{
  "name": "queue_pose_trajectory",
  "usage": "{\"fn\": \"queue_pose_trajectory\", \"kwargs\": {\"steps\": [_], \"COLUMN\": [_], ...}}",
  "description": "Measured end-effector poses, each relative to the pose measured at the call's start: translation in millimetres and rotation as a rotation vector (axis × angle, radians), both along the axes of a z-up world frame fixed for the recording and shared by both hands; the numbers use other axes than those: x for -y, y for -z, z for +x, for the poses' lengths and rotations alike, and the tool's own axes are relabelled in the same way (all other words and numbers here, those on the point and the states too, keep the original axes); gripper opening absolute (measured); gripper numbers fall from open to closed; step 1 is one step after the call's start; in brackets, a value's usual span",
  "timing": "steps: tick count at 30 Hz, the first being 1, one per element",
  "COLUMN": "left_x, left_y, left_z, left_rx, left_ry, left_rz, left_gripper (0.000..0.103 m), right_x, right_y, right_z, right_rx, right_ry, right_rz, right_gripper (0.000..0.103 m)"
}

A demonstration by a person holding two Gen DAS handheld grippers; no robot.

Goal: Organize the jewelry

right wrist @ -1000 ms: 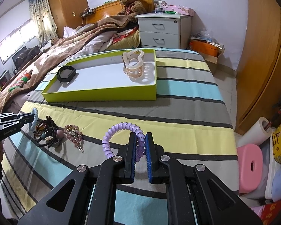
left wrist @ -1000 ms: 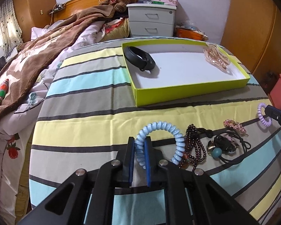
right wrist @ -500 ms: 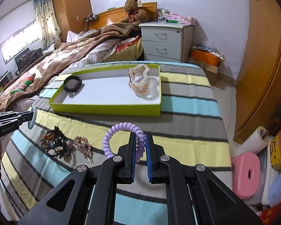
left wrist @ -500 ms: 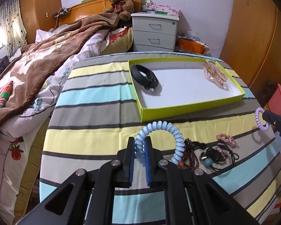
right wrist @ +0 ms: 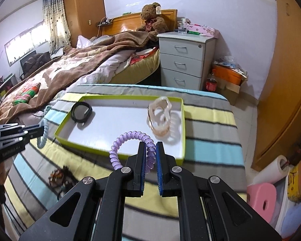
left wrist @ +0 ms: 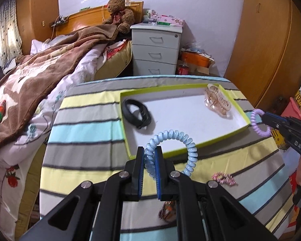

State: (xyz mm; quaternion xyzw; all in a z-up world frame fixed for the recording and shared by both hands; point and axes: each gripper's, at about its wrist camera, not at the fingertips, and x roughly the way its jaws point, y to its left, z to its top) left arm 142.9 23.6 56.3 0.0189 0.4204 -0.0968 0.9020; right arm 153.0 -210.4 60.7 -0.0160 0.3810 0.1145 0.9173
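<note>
Two coil ties: one blue (left wrist: 171, 138), one purple (right wrist: 130, 144). One tray (left wrist: 190, 148) holding one black band (left wrist: 136, 113) and one claw clip (left wrist: 217, 101).

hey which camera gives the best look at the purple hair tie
The right wrist view. There the purple tie arches up close between the right gripper fingers, coils sharp. The left wrist view shows it only small at the right edge, beside the tray corner, partly hidden by the gripper tip.

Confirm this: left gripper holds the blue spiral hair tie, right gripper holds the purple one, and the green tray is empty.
Not empty. The right wrist view shows the green tray already holding a black band and a translucent claw clip. The grips are as stated.
</note>
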Motion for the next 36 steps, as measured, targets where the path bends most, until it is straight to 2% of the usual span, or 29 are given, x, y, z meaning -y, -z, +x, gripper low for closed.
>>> {"fn": "queue_pose_trajectory", "kwargs": {"steps": [6,20,36], "left_x": [10,23,29], "left_y": [3,29,50], "left_z": [21,70,87], "left_rx": [-0.01,-0.08,-0.131], "left_ry": [0.008,-0.004,0.0], "left_rz": [-0.013,-0.043,-0.045], "left_gripper": [0.01,0.01,0.01], "right_x": [-13,-38,-73], "right_y": [-4,27,42], "right_z": [37,110,138], "right_rx": [-0.008,-0.086,-0.102], "right_ry": [-0.023,-0.041,-0.111], "right_rz": [-0.009,-0.067,-0.142], "right_gripper": [0.01,0.01,0.01]}}
